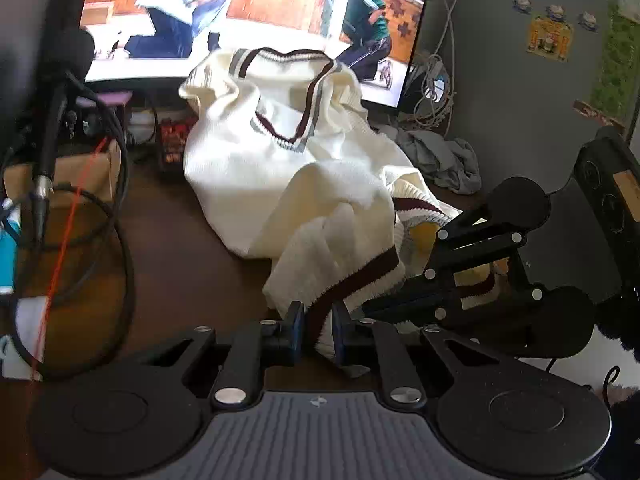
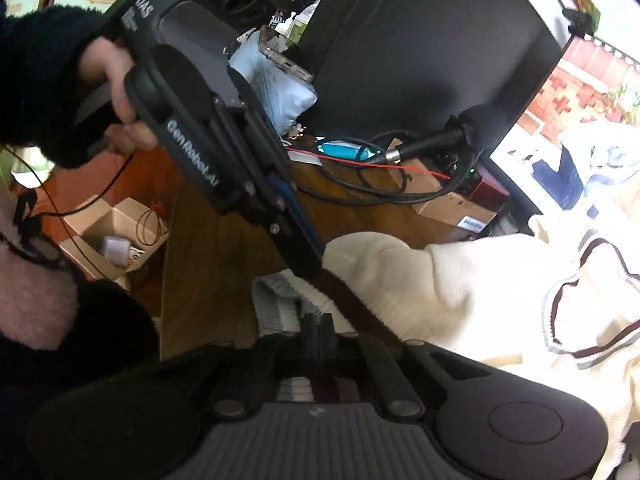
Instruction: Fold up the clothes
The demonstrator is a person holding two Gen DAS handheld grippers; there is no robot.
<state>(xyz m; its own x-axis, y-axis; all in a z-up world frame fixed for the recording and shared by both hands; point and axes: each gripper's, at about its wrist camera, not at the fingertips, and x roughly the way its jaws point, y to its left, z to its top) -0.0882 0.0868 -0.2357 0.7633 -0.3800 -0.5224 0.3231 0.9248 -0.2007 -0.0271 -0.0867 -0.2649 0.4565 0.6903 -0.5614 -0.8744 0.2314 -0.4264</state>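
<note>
While the cream knitted vest [image 1: 280,168] lies heaped on the dark wooden desk [image 1: 180,240], its maroon-striped hem runs straight down between the two fingers of the left gripper [image 1: 318,330]. Those blue-padded fingers [image 1: 296,326] stand on either side of the hem band and press on it, so the left gripper is closed on the vest's bottom edge. The V-neck collar, trimmed in maroon and grey, sits at the far end of the heap, propped against the foot of the monitor [image 1: 256,20].

Seen from the left wrist view, the right gripper [image 1: 372,312] comes in from the right, its fingertips buried in the folds of the same hem just beside the left fingers. In the right wrist view, the right gripper [image 2: 318,330] has its fingers drawn close together with striped ribbed knit lying under and between them; it is gripping the hem. The left gripper [image 2: 308,256] crosses that view diagonally, held by a hand [image 2: 116,92] in a dark fleecy sleeve, its tip touching the maroon band.

A microphone [image 1: 68,64] with coiled black cables stands to the left of the vest, and a crumpled grey cloth [image 1: 444,156] lies behind it to the right.
</note>
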